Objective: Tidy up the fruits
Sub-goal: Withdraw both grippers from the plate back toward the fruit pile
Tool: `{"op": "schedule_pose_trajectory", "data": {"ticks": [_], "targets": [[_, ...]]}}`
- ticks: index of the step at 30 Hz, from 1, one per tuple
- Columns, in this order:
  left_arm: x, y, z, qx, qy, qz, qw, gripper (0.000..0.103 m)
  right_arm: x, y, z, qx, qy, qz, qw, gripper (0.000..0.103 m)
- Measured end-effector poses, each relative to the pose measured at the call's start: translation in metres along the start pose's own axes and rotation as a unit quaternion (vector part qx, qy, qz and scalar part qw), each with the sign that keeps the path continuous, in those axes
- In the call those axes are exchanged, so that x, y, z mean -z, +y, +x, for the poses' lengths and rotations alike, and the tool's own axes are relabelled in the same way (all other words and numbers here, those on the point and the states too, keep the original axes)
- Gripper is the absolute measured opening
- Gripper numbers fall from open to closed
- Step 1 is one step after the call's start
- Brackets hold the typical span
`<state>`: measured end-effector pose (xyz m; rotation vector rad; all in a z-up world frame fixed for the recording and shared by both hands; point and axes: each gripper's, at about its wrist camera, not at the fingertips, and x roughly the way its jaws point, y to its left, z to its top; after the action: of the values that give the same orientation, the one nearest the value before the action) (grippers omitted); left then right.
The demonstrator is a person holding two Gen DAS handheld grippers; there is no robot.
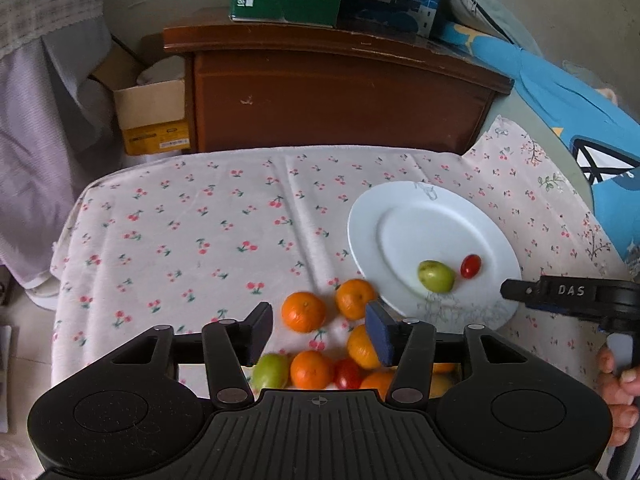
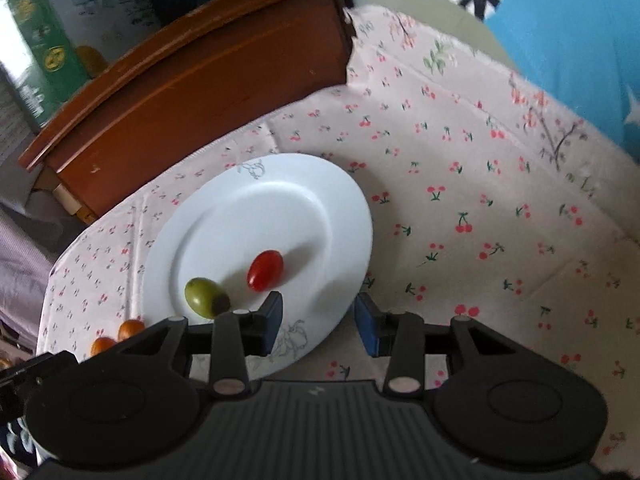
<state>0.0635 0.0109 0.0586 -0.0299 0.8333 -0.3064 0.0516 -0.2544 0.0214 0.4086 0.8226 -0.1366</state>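
L gripper (image 1: 318, 330) open over oranges (image 1: 303, 312), plate (image 2: 224, 216) nearby

**Fruit beside a white plate**

Left gripper (image 1: 318, 334) with jaws parted over clustered oranges (image 1: 303, 312). Green fruit (image 1: 436, 276) and red cherry tomato (image 1: 470, 266) on white plate (image 1: 420, 216). Cherry-print cloth (image 1: 200, 232) beneath. Right gripper (image 1: 568, 296) at right edge.

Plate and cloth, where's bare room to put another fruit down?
The white plate is bare behind the red tomato and green fruit. The cherry cloth is bare left of the plate. The oranges crowd the near edge.
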Motion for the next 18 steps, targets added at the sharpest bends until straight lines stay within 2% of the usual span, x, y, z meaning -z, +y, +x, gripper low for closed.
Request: {"op": "schedule_pose_trajectory", "data": {"ticks": [2, 5, 7, 9, 13, 15, 18], "targets": [[0.005, 0.002, -0.007, 0.003, 0.000, -0.007, 1.0000, 0.063, 0.003, 0.004, -0.009, -0.008, -0.006, -0.015, 1.000, 0.042], [0.016, 0.002, -0.016, 0.002, 0.000, -0.010, 0.9999, 0.064, 0.010, 0.008, -0.024, -0.025, -0.012, -0.026, 0.999, 0.042], [0.023, 0.001, -0.020, 0.000, 0.002, -0.012, 0.9999, 0.069, 0.016, 0.008, -0.035, -0.035, -0.015, -0.027, 0.999, 0.042], [0.030, 0.001, -0.022, 0.000, 0.008, -0.015, 0.9998, 0.079, 0.024, 0.009, -0.045, -0.040, -0.018, -0.029, 0.999, 0.042], [0.044, 0.000, -0.024, -0.010, 0.018, -0.018, 0.9996, 0.086, 0.045, 0.011, -0.062, -0.046, -0.022, -0.040, 0.998, 0.046], [0.051, -0.001, -0.024, -0.015, 0.026, -0.016, 0.9994, 0.093, 0.055, 0.012, -0.066, -0.048, -0.016, -0.045, 0.998, 0.046], [0.062, -0.004, -0.022, -0.019, 0.041, -0.010, 0.9989, 0.093, 0.070, 0.013, -0.071, -0.048, -0.007, -0.052, 0.997, 0.047]]}}
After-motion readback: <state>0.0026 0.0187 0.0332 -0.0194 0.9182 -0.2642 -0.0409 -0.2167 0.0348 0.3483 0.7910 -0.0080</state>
